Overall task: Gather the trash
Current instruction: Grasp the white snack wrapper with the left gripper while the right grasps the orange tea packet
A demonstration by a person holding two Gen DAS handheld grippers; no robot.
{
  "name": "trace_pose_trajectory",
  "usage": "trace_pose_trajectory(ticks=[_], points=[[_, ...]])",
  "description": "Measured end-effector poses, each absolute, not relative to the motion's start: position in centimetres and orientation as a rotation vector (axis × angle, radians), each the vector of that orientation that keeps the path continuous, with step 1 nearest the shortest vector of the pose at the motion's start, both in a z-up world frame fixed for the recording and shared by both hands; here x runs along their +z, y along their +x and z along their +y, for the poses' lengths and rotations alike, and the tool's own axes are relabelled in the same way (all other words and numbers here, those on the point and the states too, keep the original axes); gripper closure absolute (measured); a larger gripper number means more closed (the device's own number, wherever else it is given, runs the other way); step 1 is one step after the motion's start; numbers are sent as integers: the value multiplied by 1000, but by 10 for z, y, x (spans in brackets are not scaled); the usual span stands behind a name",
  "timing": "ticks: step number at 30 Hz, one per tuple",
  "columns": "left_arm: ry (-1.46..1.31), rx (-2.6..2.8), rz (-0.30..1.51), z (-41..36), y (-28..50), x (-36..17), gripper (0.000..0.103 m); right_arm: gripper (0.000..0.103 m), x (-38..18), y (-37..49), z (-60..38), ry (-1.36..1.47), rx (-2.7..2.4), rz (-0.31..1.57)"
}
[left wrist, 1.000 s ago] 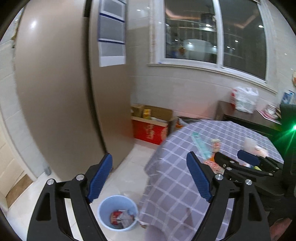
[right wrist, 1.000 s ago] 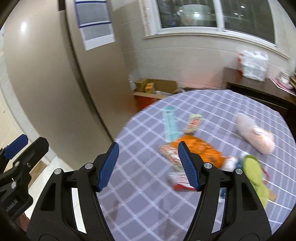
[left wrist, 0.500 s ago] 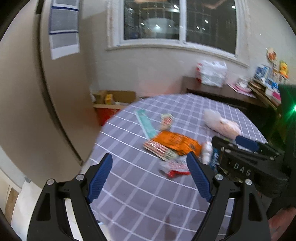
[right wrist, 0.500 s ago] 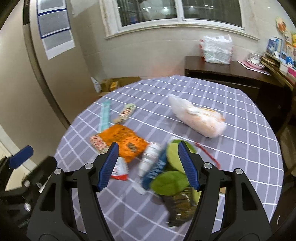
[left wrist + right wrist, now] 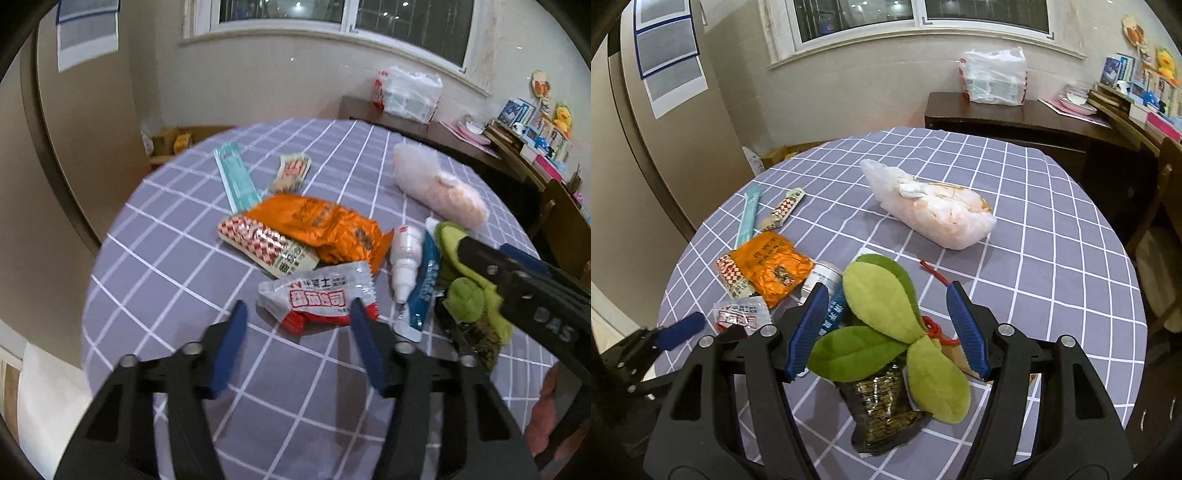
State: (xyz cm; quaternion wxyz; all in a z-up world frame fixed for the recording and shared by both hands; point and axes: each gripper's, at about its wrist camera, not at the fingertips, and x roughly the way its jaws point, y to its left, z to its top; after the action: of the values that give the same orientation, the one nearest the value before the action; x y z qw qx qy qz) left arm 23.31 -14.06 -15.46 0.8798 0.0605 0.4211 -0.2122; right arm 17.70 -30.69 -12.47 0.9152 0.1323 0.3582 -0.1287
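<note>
A: How many pieces of trash are counted on the surface (image 5: 1052,236)?

B: Several are seen on the checked cloth. One teal strip packet (image 5: 236,177), one small red-and-white wrapper (image 5: 291,171) beside it, one orange bag (image 5: 325,225), one red-checked packet (image 5: 266,245) partly under it, and one white-and-red sachet (image 5: 321,295) are counted. One white bottle (image 5: 404,254) and one blue tube (image 5: 424,284) are laid side by side. One tied plastic bag (image 5: 934,206) is set apart, farther back.

A: And the green thing?

B: One plush plant (image 5: 886,332) with four leaves that can be made out is seen in a dark wrapped pot, lying tilted. One red string (image 5: 934,273) is trailed behind it.

A: How are the two tools held?

B: The left tool (image 5: 295,325) is being closed just before the sachet, which is not pressed by the pads. The right tool (image 5: 886,317) is held apart around the plush leaves, with nothing clamped.
</note>
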Motion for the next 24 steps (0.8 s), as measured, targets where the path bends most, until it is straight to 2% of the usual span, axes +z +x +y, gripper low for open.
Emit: trace_pose_trajectory(ticks=[1,3,6,8,24], points=[[123,-439,869,-141,234,-156,61,37,-125,177,-307,272,-265,738],[116,-458,852,-140,235,-156,77,37,-125,177,-308,272,-269,740],[86,-475,845,-136,236,-154,91,37,-126,178,-310,276,-272,741],[84,-475,827,-136,236,-151,95,37,-126,179,-310,278,-270,740],[80,-413,729,-99,230,-122,98,37,-112,194,-280,235,-186,721]])
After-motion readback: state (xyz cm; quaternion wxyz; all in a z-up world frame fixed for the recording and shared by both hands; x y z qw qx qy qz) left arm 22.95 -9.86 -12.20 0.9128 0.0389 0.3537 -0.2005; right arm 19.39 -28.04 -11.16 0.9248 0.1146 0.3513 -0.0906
